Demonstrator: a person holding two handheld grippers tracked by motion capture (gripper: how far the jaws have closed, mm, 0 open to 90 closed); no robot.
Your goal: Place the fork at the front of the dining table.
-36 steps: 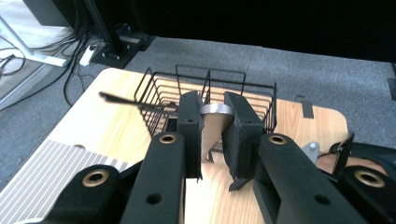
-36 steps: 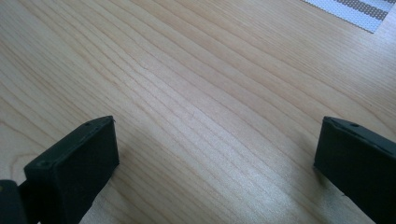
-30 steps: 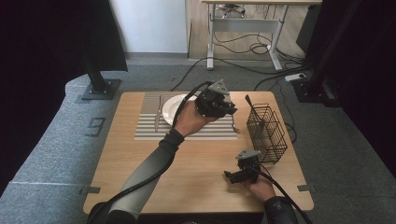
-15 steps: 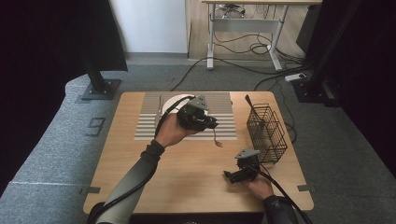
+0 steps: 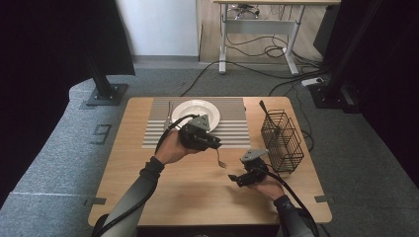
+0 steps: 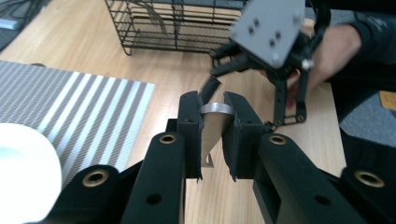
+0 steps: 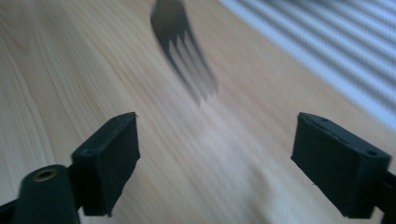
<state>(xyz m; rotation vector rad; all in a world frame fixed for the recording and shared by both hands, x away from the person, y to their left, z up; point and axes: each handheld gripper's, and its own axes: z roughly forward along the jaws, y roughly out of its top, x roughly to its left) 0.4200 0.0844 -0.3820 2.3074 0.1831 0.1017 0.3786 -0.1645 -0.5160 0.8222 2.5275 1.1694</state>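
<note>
A metal fork (image 5: 219, 158) hangs tines-down from my left gripper (image 5: 215, 144), which is shut on its handle over the middle of the table. In the left gripper view the handle end (image 6: 215, 122) sits pinched between the two jaws. My right gripper (image 5: 233, 177) is low over the wood near the front right, open, with nothing between its fingers. It faces the fork, and in the right gripper view the fork's tines (image 7: 194, 79) hang blurred just ahead of the wide-open jaws.
A black wire basket (image 5: 281, 140) stands at the right edge with a dark utensil (image 5: 266, 112) sticking out of it. A white plate (image 5: 197, 111) rests on a striped mat (image 5: 158, 131) at the back, with a utensil (image 5: 169, 112) lying left of it.
My left gripper has carried the fork from beside the basket leftward and toward the person, lower over the table's middle. The right gripper has stayed put.
</note>
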